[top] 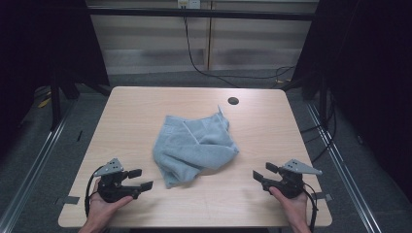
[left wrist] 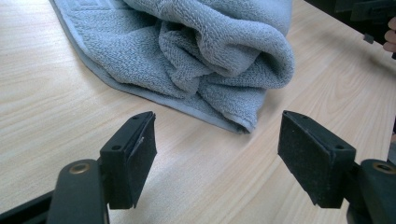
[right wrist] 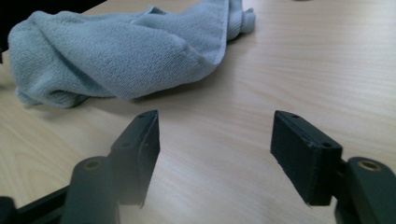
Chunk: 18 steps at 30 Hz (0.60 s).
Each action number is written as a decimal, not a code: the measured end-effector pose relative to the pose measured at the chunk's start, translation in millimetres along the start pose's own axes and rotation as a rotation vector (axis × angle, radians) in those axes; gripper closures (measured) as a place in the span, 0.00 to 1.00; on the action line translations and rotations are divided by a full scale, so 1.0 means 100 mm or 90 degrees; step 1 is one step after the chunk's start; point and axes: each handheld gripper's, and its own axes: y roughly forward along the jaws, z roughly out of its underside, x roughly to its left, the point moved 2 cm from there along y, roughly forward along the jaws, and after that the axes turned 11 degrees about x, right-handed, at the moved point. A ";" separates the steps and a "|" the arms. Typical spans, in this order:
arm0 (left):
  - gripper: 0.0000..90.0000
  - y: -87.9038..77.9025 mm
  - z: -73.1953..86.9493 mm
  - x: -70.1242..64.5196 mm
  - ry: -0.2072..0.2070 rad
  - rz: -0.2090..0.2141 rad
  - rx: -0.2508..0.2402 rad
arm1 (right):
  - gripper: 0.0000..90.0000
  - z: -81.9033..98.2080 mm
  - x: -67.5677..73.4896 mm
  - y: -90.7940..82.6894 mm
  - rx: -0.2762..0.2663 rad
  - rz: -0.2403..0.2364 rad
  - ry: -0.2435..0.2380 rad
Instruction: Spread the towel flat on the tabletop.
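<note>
Best to begin from the nearest loose corner of the grey towel (top: 194, 145), the tip at lower centre of the high view, just beyond the left gripper (top: 140, 178). Better to pinch one single hem layer there, not the thick roll behind it, and to lift only a little, so that the folds fall open instead of dragging over the table (top: 131, 111). Wise to take a second hem point with the right gripper (top: 262, 173) on the towel's right edge, then to pull both apart slowly and flat.

Near, at lower left of the high view: left gripper resting low on the table, held by a hand (top: 104, 206) from the bottom edge, jaws pointing right toward the towel, spread wide, holding nothing. In the left gripper view, towel corner (left wrist: 243, 123) lying just ahead, between the two pads but not touched.

At lower right: right gripper in mirrored pose, jaws pointing left, also wide apart and empty, well apart from the cloth.

Farther, in the centre of the table: towel crumpled in a loose heap, one tip toward the dark cable hole (top: 233, 101) at upper right.
</note>
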 end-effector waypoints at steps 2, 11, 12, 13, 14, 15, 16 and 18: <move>0.31 0.00 0.00 0.00 -0.001 0.000 0.000 | 0.38 0.01 0.01 0.01 0.008 -0.009 0.002; 0.30 0.00 0.00 -0.01 0.000 0.007 0.004 | 0.41 0.04 0.11 0.06 0.042 -0.036 -0.021; 0.31 0.00 0.00 -0.01 0.002 0.008 0.006 | 0.41 0.04 0.13 0.06 0.050 -0.046 -0.025; 0.31 -0.01 0.00 -0.02 0.003 0.007 0.007 | 0.41 0.04 0.15 0.07 0.059 -0.051 -0.025; 0.31 -0.02 0.01 -0.03 0.005 0.009 0.006 | 0.40 0.04 0.16 0.08 0.069 -0.052 -0.026; 0.32 -0.03 0.01 -0.04 0.008 0.009 0.006 | 0.40 0.04 0.18 0.09 0.076 -0.058 -0.028; 0.32 -0.04 0.02 -0.04 0.009 0.006 0.006 | 0.39 0.04 0.20 0.10 0.081 -0.061 -0.029; 0.33 -0.05 0.01 -0.04 0.007 0.011 0.004 | 0.38 0.01 0.22 0.11 0.079 -0.070 -0.029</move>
